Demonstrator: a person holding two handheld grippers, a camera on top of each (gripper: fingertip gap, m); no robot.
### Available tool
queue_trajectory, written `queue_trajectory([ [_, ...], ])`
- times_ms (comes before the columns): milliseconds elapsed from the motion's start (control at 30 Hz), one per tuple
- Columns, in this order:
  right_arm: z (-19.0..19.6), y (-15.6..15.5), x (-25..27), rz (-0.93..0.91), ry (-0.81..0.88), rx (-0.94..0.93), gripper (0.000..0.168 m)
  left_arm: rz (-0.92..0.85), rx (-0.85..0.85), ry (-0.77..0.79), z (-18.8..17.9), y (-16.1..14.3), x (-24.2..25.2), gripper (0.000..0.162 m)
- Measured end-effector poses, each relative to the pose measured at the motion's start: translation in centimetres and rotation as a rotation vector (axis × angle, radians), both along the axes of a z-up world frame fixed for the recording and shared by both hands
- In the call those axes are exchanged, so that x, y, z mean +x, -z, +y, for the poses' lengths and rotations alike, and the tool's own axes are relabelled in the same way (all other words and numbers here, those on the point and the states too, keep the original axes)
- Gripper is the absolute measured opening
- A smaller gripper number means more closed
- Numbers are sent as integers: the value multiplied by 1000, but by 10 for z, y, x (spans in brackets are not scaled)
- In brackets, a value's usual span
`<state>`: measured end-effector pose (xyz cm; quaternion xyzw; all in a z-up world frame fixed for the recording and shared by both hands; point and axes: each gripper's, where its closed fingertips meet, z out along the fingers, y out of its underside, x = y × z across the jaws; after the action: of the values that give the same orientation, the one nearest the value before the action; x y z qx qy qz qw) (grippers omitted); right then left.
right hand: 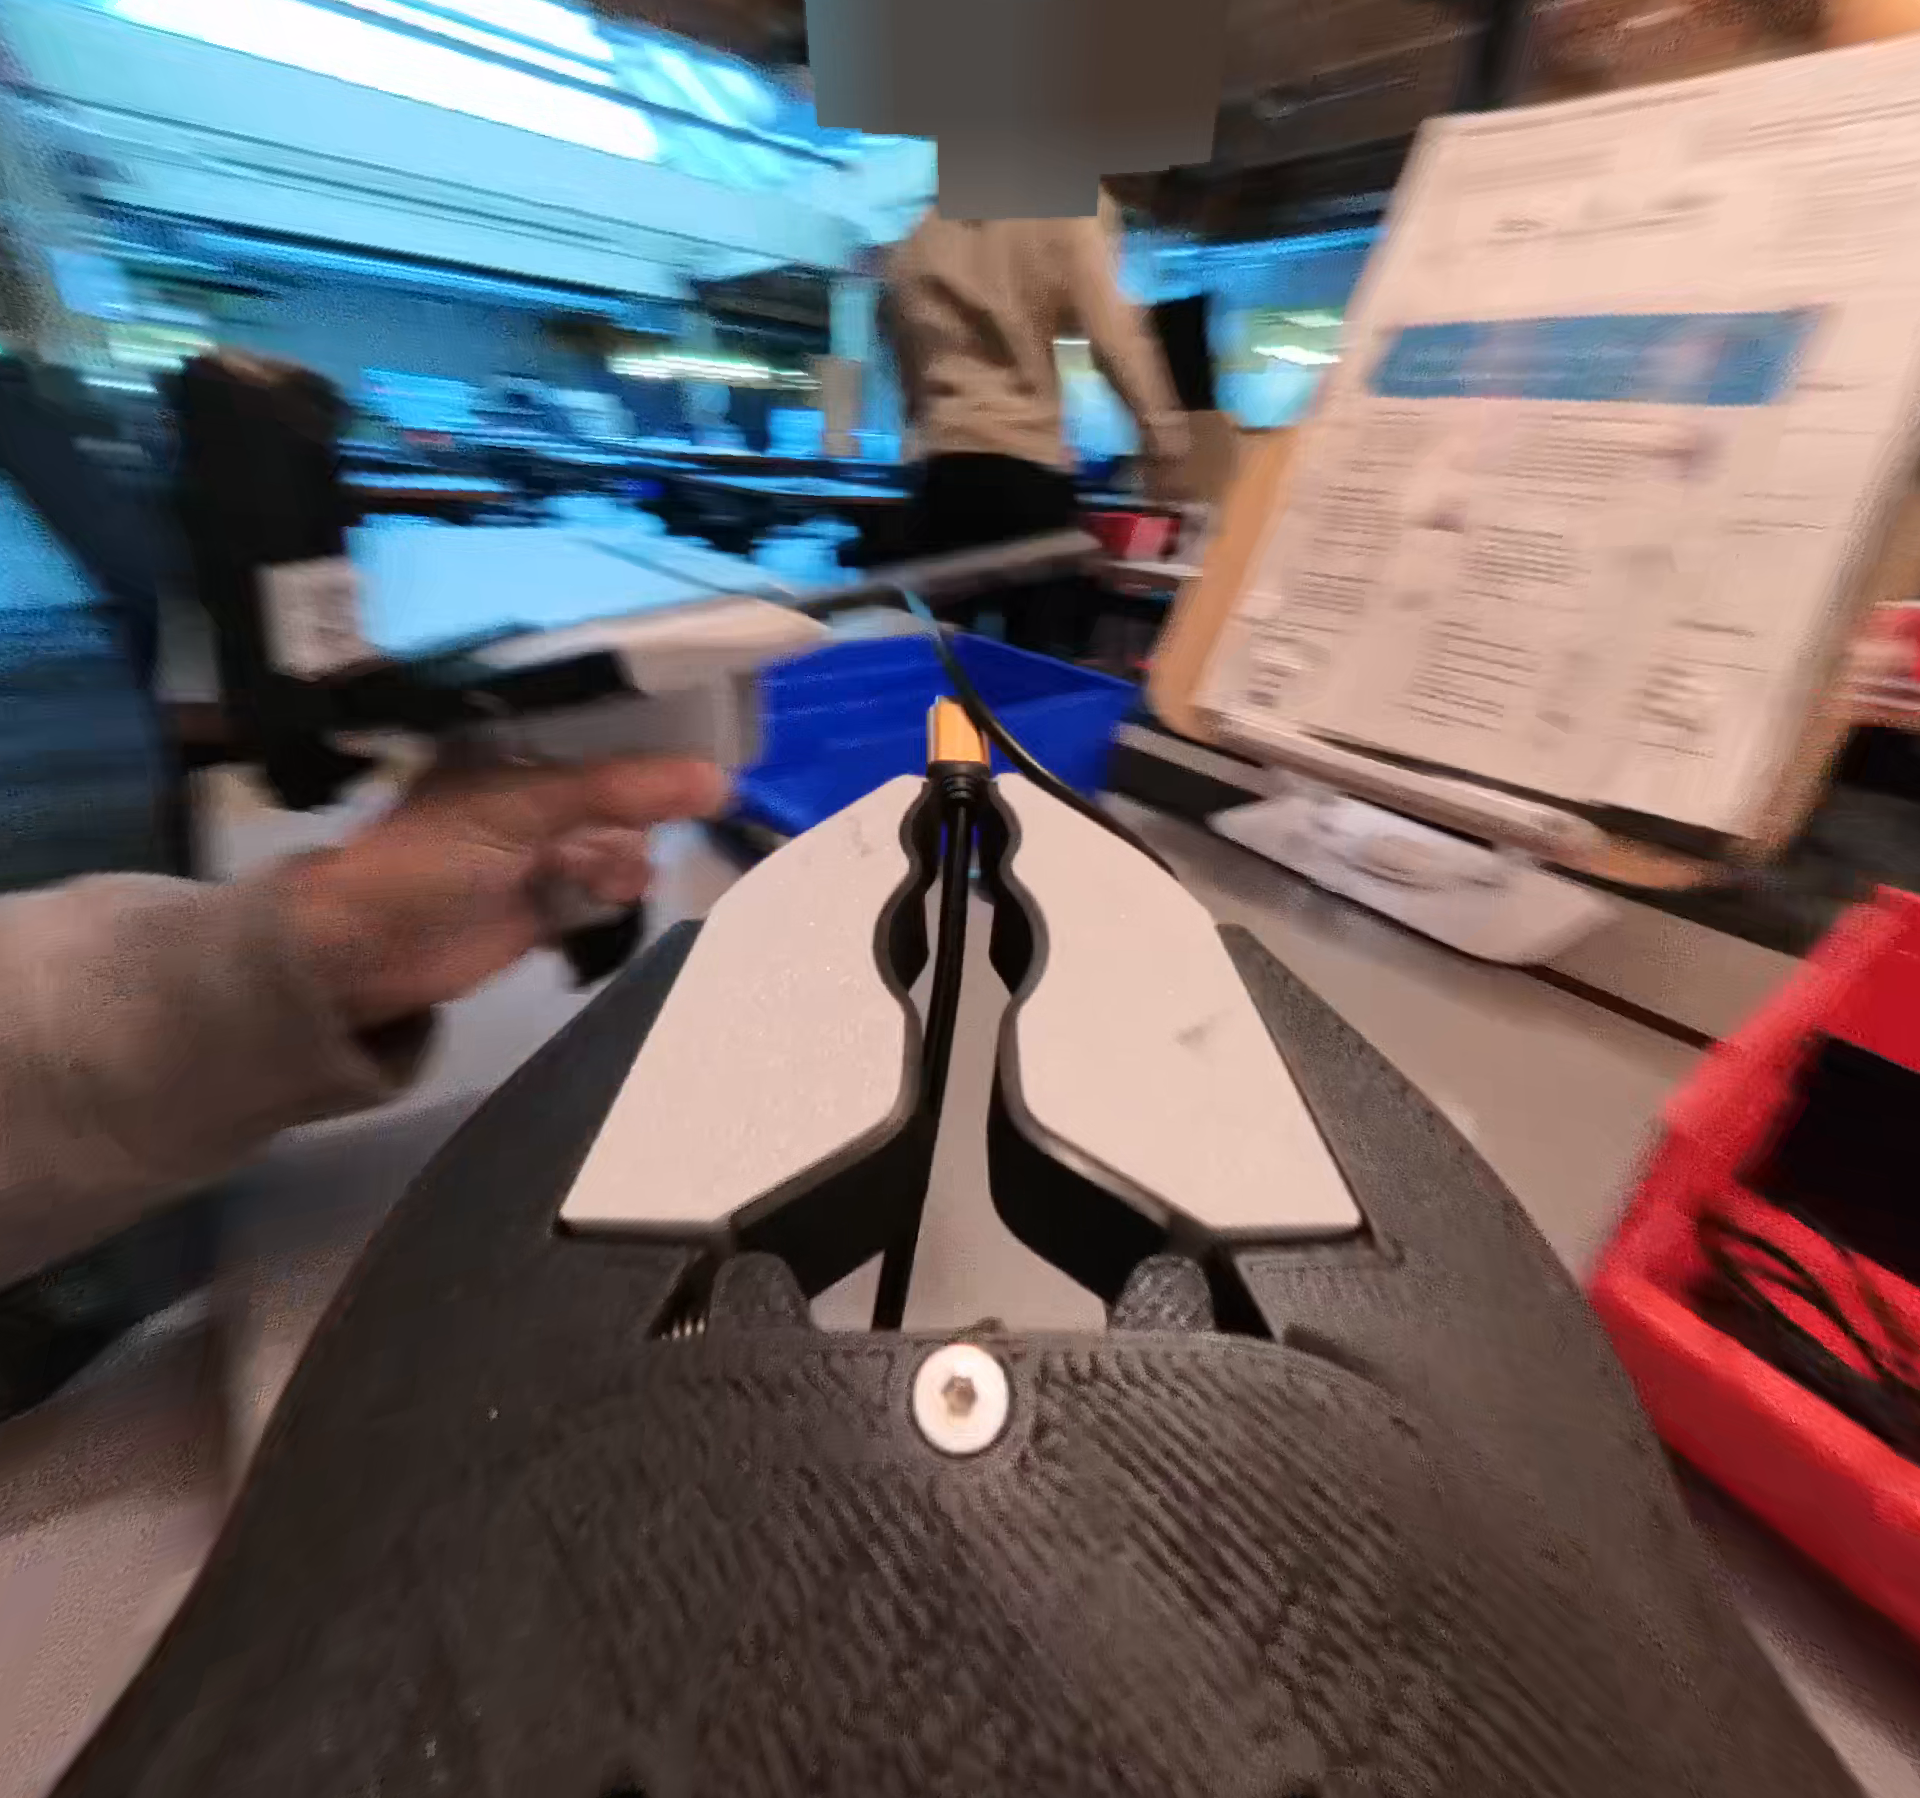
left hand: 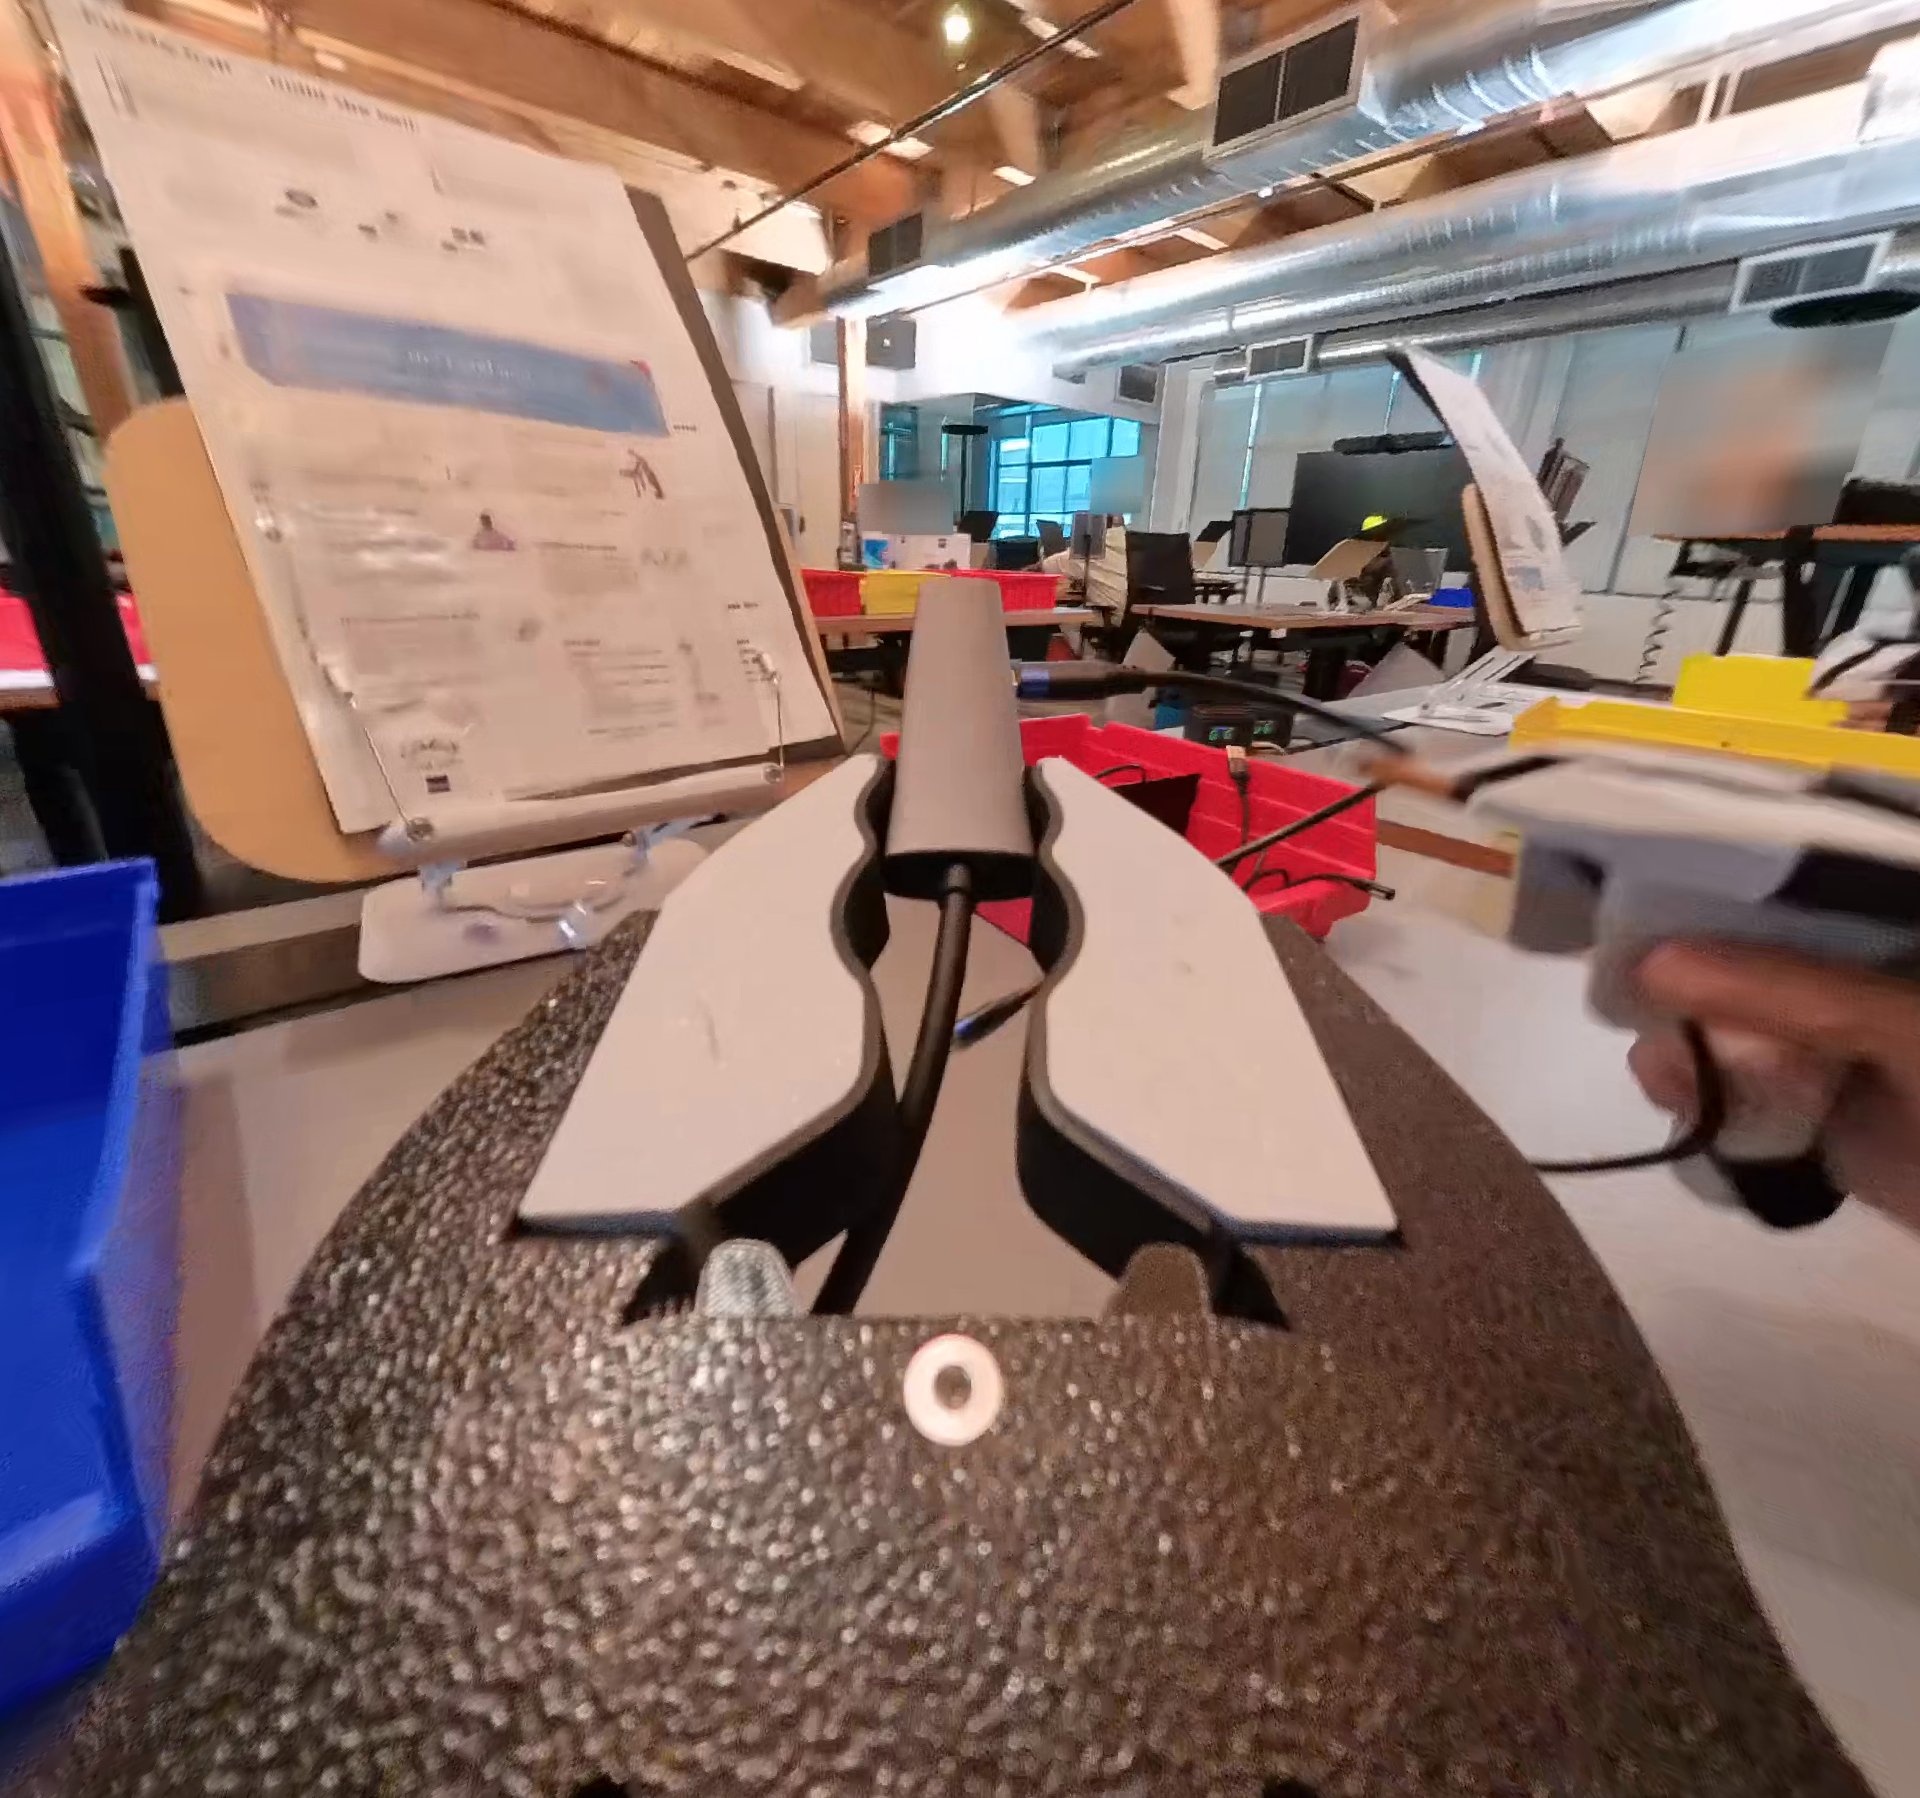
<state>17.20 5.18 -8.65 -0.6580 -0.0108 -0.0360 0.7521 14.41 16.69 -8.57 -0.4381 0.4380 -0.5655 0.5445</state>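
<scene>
The left gripper (left hand: 958,813) is closed narrow on a grey adapter hub (left hand: 956,709), gripped near its cabled end. The hub's short black lead (left hand: 930,1042) runs back between the fingers. The hub body projects forward and upward, above the counter (left hand: 1662,1333).

The right gripper (right hand: 954,813) is clamped tight on a thin black cable (right hand: 948,969), just behind its orange connector (right hand: 954,746), which protrudes past the fingertips. In the left wrist view, the right gripper appears at the right, well apart from the hub.

A red bin (left hand: 1278,803) holding cables sits beyond the hub. A blue bin (left hand: 73,1177) stands at the near left. A document stand (left hand: 447,460) with printed sheets stands far left.

Judgement: for a clean mating of the two parts, hold the hub steady. Keep the connector gripped close to its shell so the cable does not flex. Align the connector axis with the port before closing the gap.
</scene>
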Motion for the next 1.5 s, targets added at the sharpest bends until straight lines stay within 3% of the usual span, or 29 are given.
queue_trajectory([
  [100, -22, -26, -47, 87, -437, -94, 7, 52, 79, -144, 12, 10, 2, 23],
  [233, -60, -34, -55, -3, -598, -190, 7, 80, 19, -243, 37, 23, -2, 23],
  [300, -58, -54, -3, -59, -327, -84, 7, 73, 21, -247, 41, 23, -4, 23],
  [433, -67, -98, 101, -109, 12, 62, 7, 75, -12, -209, 40, 27, -1, 23],
  [533, -62, -124, 164, -165, 150, 144, 7, 97, -5, -180, 36, 32, 3, 23],
  [633, -45, -128, 200, -154, 93, 186, 7, 109, -9, -157, 34, 36, 6, 23],
  [833, -15, -85, 249, 171, -68, 228, 7, 125, -16, -157, 39, 41, 7, 23],
  [967, -13, -80, 249, 290, -181, 340, 7, 132, -31, -152, 44, 46, 7, 23],
  [1067, -17, -73, 262, 308, -126, 353, 7, 141, -41, -141, 46, 50, 9, 23],
  [1167, -28, -93, 242, 298, -236, 422, 7, 146, -46, -131, 45, 53, 10, 23],
  [1300, -12, -64, 255, 159, -78, 180, 7, 152, -61, -111, 43, 57, 13, 23],
  [1400, -10, -25, 290, 156, 133, 1, 7, 156, -59, -105, 41, 59, 14, 23],
  [1467, -14, 7, 312, 54, 289, -181, 7, 153, -55, -106, 40, 58, 14, 23],
  [1500, -13, 28, 311, -22, 280, -316, 7, 152, -54, -106, 41, 58, 13, 23],
])
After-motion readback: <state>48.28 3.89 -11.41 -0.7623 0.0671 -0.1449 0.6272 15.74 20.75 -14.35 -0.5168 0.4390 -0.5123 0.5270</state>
